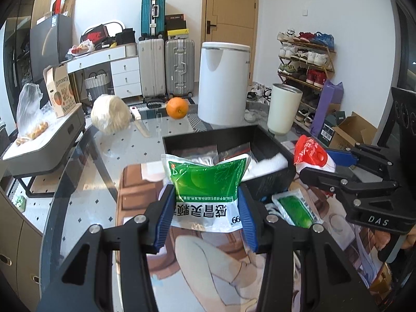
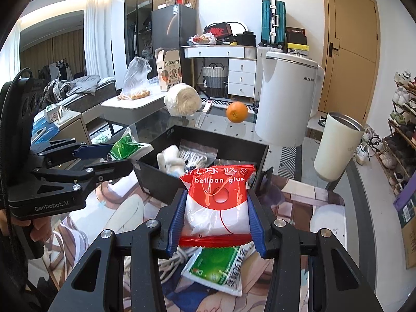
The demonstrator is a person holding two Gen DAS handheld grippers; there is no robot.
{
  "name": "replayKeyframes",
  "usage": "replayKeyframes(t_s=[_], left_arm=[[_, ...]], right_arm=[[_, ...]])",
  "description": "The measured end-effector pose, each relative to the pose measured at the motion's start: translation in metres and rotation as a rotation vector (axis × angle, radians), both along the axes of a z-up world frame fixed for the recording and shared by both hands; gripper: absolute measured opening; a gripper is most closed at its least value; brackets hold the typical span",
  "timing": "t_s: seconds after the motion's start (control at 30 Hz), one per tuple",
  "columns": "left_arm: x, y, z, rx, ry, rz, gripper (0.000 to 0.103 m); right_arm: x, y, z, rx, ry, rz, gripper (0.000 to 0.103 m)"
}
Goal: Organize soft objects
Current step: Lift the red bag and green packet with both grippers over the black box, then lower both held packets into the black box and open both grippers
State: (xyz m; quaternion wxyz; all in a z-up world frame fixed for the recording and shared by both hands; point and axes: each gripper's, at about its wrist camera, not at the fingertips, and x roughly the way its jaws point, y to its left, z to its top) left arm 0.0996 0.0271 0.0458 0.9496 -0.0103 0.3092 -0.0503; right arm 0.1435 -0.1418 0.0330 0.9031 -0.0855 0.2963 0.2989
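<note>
My left gripper [image 1: 206,205] is shut on a green and white medicine packet [image 1: 208,182] and holds it just in front of the black box [image 1: 205,136]. My right gripper [image 2: 215,215] is shut on a red and white balloon glue packet [image 2: 217,200] near the box's front wall [image 2: 153,182]. In the left wrist view the right gripper [image 1: 327,162] shows at the right with the red packet [image 1: 309,153]. In the right wrist view the left gripper [image 2: 109,156] shows at the left with the green packet [image 2: 124,145]. The box holds white soft items [image 2: 170,160] and clear bags [image 2: 197,153]. Another green packet [image 2: 218,267] and white cord [image 2: 171,260] lie on the mat.
On the glass table stand a white kettle [image 2: 286,91], a cream tumbler [image 2: 335,148], an orange [image 2: 236,111], a cabbage [image 2: 182,100] and a knife [image 2: 204,114]. A printed mat [image 1: 208,260] covers the near table. Suitcases, drawers and a shoe rack stand behind.
</note>
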Motion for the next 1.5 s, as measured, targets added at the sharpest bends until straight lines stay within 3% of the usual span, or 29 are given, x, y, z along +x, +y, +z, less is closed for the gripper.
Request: replayKeyframes(t_s=[0.4, 0.87, 1.5], left_arm=[[0.033, 0.004, -0.001, -0.002, -0.02, 0.006, 0.046], [0.075, 0.001, -0.014, 0.011, 0.01, -0.008, 0.046], [0.1, -0.006, -0.028, 0.037, 0.044, -0.029, 0.046]], right_arm=[[0.031, 0.016, 0.003, 0.019, -0.003, 0.001, 0.045], [0.069, 0.035, -0.011, 0.01, 0.035, -0.004, 0.045], [0.093, 0.048, -0.024, -0.036, 0.053, 0.015, 0.045]])
